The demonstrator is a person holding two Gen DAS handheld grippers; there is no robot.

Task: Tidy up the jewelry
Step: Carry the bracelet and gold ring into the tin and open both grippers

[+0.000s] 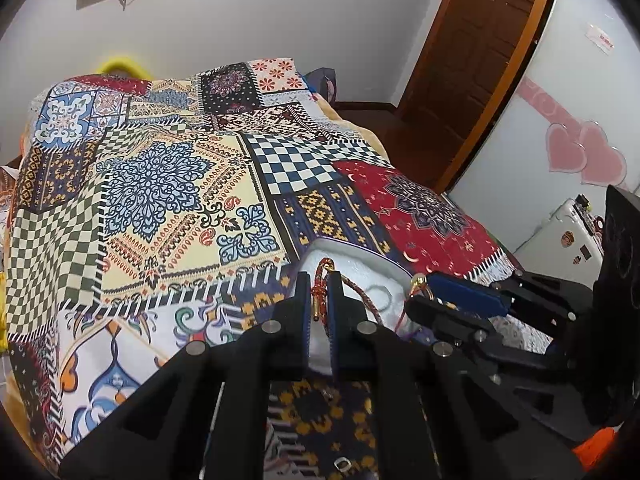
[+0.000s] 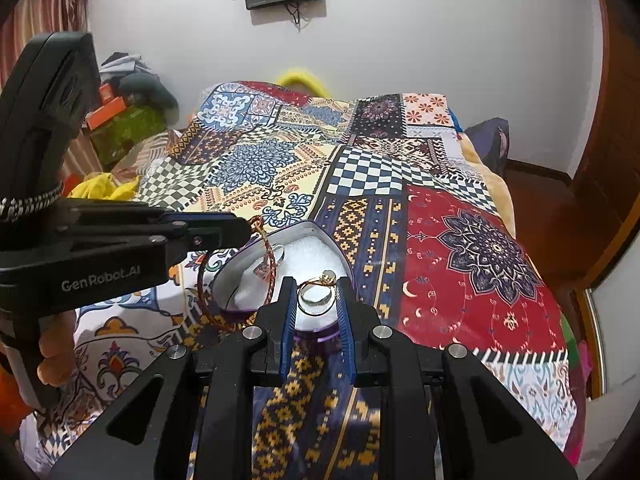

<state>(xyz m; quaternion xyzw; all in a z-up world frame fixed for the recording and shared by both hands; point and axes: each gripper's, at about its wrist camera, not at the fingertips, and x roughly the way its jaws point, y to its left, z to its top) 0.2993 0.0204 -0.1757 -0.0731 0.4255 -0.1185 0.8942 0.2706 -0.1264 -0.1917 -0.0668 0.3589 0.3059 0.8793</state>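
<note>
Black plastic tongs fill the bottom of both views, chunky jointed arms with silver bolts and ribbed blue pads on the inside faces. Left tongs [image 1: 319, 300] are pinching a braided red and gold cord [image 1: 320, 280], a rope-like bracelet with little gold tube ends, and the rest of it loops down past the box rim onto the bedspread. From the right wrist view you can see it dangling from the left tips like a long limp loop.

Right tongs [image 2: 318, 300] are only part closed, pads apart with a thin gold wire ring [image 2: 316, 300] sitting between them. Can't honestly tell whether the pads are touching it or it's just lying on the padding, the view's too cramped there. A small pale bead or charm [image 2: 328, 278] sits at the top of that hoop.

Box [image 2: 304, 227] is a heart-shaped tin, shiny metal wall, purple base, stuffed with white fluffy foam. A silver ring [image 2: 280, 254] rests deeper in the foam, near the hanging cord.

All of it sits on a bed under a patchwork bedspread [image 2: 480, 248]: checkerboards, blue mandalas, a red panel with moons, woven look with fringe trim.
</note>
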